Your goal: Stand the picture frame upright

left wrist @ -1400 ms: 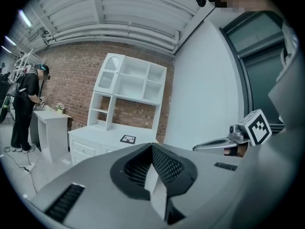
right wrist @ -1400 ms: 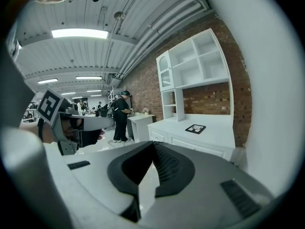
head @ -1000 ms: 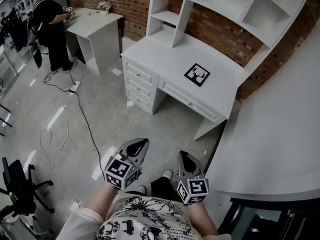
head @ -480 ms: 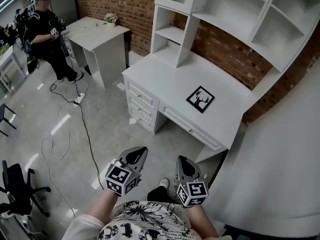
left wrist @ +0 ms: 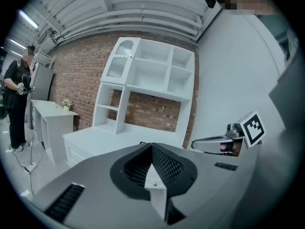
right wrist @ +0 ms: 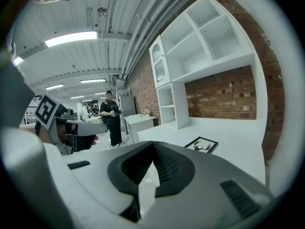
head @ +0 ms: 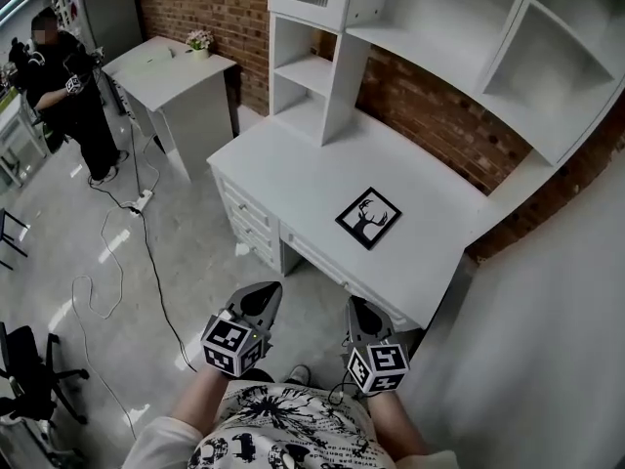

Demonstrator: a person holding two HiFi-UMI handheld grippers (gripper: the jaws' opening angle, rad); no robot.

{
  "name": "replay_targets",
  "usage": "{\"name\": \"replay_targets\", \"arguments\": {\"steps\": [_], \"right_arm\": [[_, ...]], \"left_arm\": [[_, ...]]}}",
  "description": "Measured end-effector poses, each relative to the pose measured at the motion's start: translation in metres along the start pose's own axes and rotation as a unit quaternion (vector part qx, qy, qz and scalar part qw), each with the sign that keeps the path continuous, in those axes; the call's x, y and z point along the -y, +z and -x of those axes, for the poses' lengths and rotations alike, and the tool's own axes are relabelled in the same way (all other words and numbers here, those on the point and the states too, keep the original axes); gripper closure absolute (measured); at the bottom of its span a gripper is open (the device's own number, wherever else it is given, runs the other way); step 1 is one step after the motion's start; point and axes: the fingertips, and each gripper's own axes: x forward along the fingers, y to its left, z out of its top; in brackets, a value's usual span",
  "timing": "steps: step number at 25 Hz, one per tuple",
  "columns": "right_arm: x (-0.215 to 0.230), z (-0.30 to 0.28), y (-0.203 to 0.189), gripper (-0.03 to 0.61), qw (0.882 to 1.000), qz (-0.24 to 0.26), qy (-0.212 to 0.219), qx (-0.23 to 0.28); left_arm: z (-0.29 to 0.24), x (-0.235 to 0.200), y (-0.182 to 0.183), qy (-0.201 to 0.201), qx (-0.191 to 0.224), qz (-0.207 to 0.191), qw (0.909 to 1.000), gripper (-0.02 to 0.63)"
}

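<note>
Clearly, the left gripper (head: 262, 299) and the right gripper (head: 363, 316) are both pressed together with nothing between their jaws. They are held side by side just short of the desk's (head: 283, 169) front edge and touch nothing. On the desk the picture frame (head: 368, 217) lies flat, face up, toward the front right, well apart from both grippers. Bare desktop surrounds it; the shelf unit (head: 332, 76) stands at the desk's back. Left of the desk, open floor (head: 186, 262) carries a loose cable (head: 148, 252).

White desk (head: 293, 179) with hutch shelves (head: 439, 27), brick wall (head: 210, 3), grey floor (head: 88, 291), ceiling striplights (right wrist: 71, 38).
</note>
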Motion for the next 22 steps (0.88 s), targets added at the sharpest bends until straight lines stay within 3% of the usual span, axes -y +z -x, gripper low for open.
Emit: {"name": "replay_targets", "arguments": {"steps": [11, 22], "right_arm": [[0.066, -0.068, -0.002, 0.572, 0.999, -0.017, -0.026, -0.039], [0.114, -0.156, 0.012, 0.572, 0.987, -0.062, -0.130, -0.066]], "left_arm": [[-0.099, -0.032, 0.015, -0.021, -0.024, -0.013, 0.9994, 0.606], [-0.221, -0.098, 0.040, -0.137, -0.068, -0.040, 0.9875, 0.606]]}}
